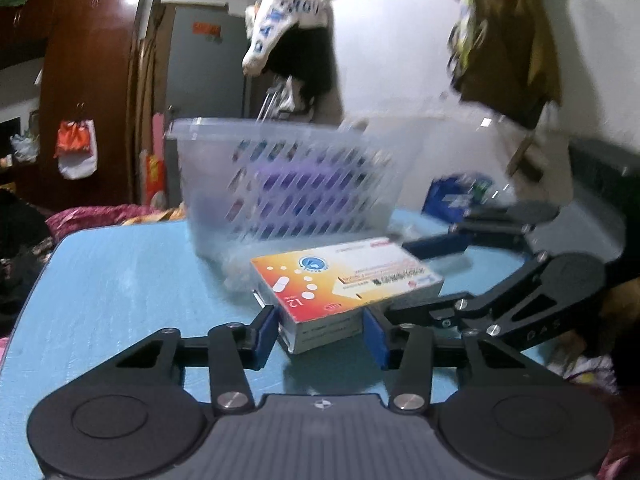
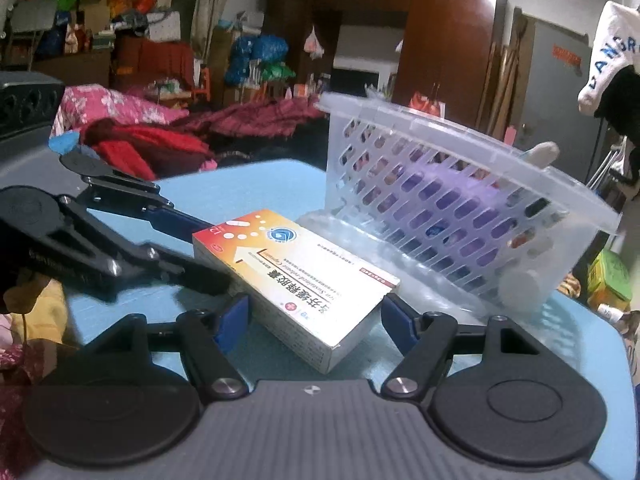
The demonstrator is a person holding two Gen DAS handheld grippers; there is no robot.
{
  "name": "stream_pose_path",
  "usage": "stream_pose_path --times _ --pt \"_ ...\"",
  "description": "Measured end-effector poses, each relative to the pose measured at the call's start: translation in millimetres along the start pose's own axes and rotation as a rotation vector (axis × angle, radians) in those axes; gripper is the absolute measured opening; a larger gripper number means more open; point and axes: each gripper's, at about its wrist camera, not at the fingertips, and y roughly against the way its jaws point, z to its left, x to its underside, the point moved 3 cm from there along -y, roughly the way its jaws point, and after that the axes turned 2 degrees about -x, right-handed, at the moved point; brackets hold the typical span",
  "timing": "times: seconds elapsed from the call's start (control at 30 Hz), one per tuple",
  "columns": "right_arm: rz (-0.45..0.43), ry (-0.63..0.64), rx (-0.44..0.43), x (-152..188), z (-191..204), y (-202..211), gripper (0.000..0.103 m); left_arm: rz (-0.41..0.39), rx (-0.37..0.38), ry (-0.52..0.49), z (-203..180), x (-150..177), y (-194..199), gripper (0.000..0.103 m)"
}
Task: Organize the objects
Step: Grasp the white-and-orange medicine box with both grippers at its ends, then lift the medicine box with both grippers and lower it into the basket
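Observation:
An orange, red and white medicine box (image 1: 344,286) lies on the blue table (image 1: 120,280), in front of a clear perforated plastic basket (image 1: 288,184) that holds purple items. My left gripper (image 1: 320,330) is open, its blue pads on either side of the box's near end, with small gaps. My right gripper (image 2: 316,316) is open too and straddles the same box (image 2: 296,280) from the other side. Each gripper shows in the other's view: the right one (image 1: 420,276) and the left one (image 2: 200,248). The basket (image 2: 460,208) stands just behind the box.
A blue packet (image 1: 460,196) lies right of the basket. Pink and red bedding (image 2: 140,132) is piled beyond the table's far edge. A brown wardrobe (image 2: 440,40) and hanging clothes (image 1: 292,32) stand behind. A green box (image 2: 608,276) sits off the table's right edge.

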Motion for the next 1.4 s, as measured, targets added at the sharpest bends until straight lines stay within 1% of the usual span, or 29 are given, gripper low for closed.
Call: stream_pose_path --times 0.13,0.23,0.37,0.5,0.63,0.83,0.9,0.97,1.07,1.2,1.4 --pt "-0.072 -0.021 0.003 8 0 26 0.074 -0.063 0.018 -0.041 -23 -2 17 0.048" --pt "-0.13 -0.014 0.027 12 4 47 0.073 -0.105 0.022 -0.077 -40 -6 27 0.048" --pt "-0.184 -0.012 0.043 6 5 66 0.072 -0.159 0.025 -0.122 -57 -12 40 0.047" --pt "-0.226 0.006 0.056 -3 4 81 0.07 -0.195 0.023 -0.157 -66 -24 49 0.047" --pt "-0.277 0.019 0.069 -24 -7 94 0.068 -0.236 0.018 -0.193 -71 -52 55 0.046" --pt "-0.345 0.056 0.123 -73 -25 107 0.067 -0.303 0.014 -0.228 -74 -105 60 0.047" --pt "-0.354 0.067 0.14 -89 -33 104 0.066 -0.307 0.007 -0.244 -71 -124 54 0.047" --pt "-0.361 0.082 0.154 -100 -41 99 0.066 -0.305 0.004 -0.239 -66 -137 45 0.047" --pt "-0.357 0.054 0.153 -112 -55 82 0.065 -0.293 -0.017 -0.233 -57 -150 27 0.047" --pt "-0.322 0.032 0.151 -114 -70 54 0.064 -0.248 -0.038 -0.212 -37 -157 -2 0.047" --pt "-0.251 -0.018 0.14 -112 -91 8 0.062 -0.172 -0.059 -0.155 0 -154 -46 0.047"
